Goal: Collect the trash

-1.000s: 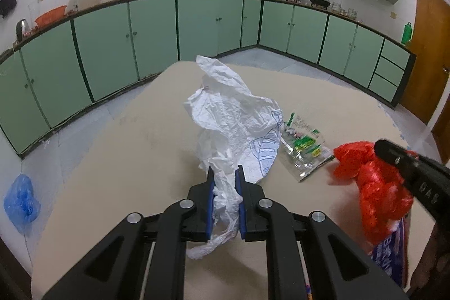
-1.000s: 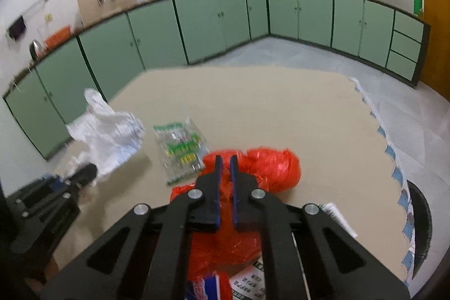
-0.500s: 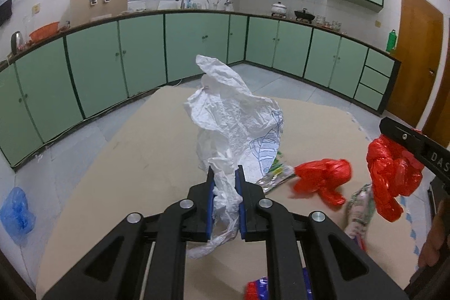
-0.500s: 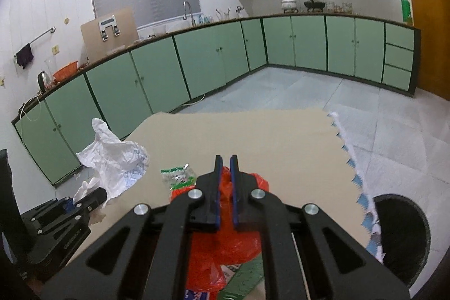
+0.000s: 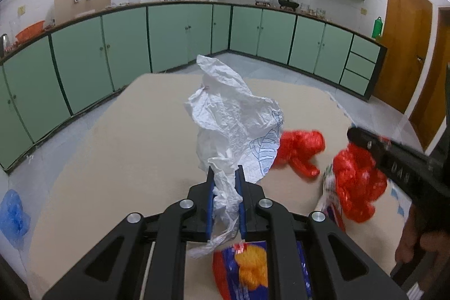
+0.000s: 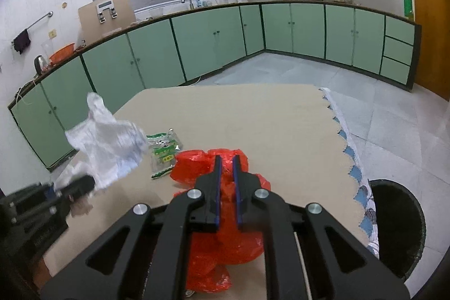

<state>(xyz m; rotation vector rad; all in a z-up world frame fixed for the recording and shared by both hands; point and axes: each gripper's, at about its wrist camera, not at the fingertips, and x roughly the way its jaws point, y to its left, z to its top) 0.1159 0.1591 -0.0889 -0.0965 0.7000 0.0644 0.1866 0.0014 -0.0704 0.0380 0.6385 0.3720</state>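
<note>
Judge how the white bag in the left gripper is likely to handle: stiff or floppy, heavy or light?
Probably floppy: the white bag is crumpled, and a loose tail droops below the left gripper. Likely very light, since a pinch on one thin bunched strand holds it above the table. It may slip, being thin film.

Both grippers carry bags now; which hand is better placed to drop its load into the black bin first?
Right. The right gripper, jaws opening around its red plastic bag, has the round black bin close on its right.
</note>
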